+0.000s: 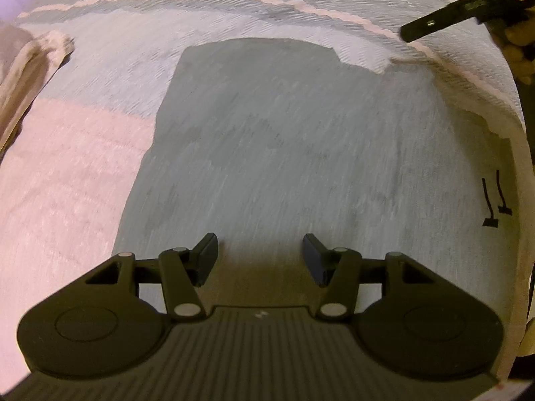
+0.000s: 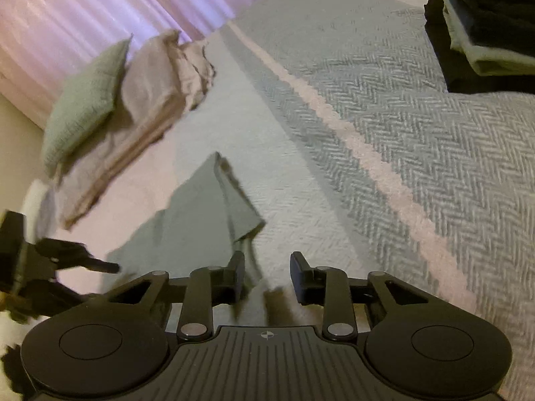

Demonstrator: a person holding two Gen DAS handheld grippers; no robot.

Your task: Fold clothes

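No readable text; black marks on the grey garment [image 1: 495,200] may be printing, too blurred to read.

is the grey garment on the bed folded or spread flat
Partly folded: the grey garment shows a doubled-over corner in the right wrist view; both grippers hang open above it.

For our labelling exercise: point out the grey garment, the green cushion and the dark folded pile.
grey garment [image 1: 301,140], left wrist view, flat middle.
green cushion [image 2: 83,100], right wrist view, front face.
dark folded pile [image 2: 491,16], right wrist view, top layer.
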